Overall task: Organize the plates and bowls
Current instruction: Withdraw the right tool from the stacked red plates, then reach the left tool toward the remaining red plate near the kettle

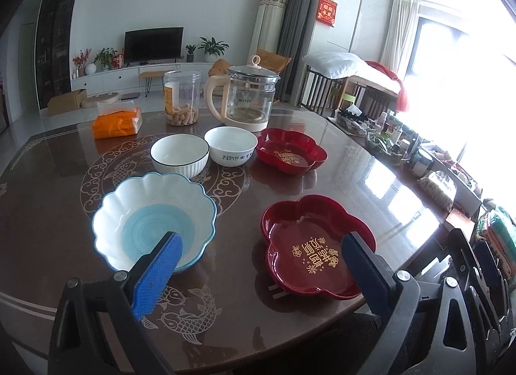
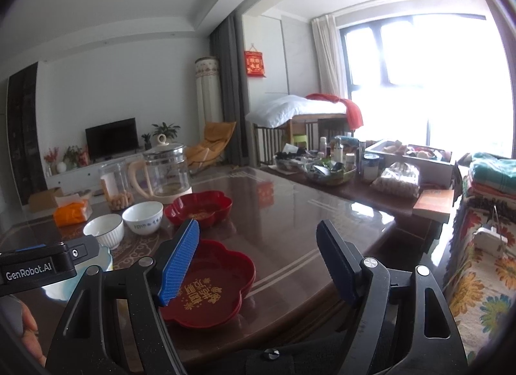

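On the dark round table [image 1: 58, 187] stand a large scalloped white bowl with a blue centre [image 1: 154, 217], a near red flower-shaped plate [image 1: 314, 246], a far red flower-shaped plate [image 1: 290, 151], a ribbed white bowl with a dark rim [image 1: 179, 155] and a plain white bowl [image 1: 230, 145]. My left gripper [image 1: 261, 242] is open and empty, above the table's front edge between the scalloped bowl and the near red plate. My right gripper [image 2: 258, 236] is open and empty, just right of the near red plate [image 2: 213, 284]. The far red plate [image 2: 200, 207] and both white bowls [image 2: 104, 229] [image 2: 143, 217] lie beyond.
At the back of the table stand a glass kettle [image 1: 248, 97], a clear jar of snacks [image 1: 182, 97] and an orange tissue pack [image 1: 117, 121]. A cluttered sideboard [image 2: 338, 168] runs along the table's right side. A chair with folded cloths [image 2: 490, 178] is at far right.
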Demonstrator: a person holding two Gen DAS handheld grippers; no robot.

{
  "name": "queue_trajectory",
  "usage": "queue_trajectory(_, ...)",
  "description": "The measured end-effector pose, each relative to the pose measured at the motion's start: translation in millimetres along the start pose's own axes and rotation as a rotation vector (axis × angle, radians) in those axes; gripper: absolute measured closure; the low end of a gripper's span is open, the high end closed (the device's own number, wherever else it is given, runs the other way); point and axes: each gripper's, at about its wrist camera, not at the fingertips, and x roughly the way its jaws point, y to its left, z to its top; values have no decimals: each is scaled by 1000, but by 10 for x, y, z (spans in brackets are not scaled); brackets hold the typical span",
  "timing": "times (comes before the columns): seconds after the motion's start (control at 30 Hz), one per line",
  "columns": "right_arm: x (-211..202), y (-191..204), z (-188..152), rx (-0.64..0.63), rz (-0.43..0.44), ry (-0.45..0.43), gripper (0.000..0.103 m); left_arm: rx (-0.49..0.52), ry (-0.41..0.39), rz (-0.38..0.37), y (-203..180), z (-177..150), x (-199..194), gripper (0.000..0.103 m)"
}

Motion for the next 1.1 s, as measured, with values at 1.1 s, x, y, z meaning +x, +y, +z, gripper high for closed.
queue_trajectory(1.1, 44, -157, 203, 13, 19, 41, 24, -19, 151, 12, 237, -33, 151, 4)
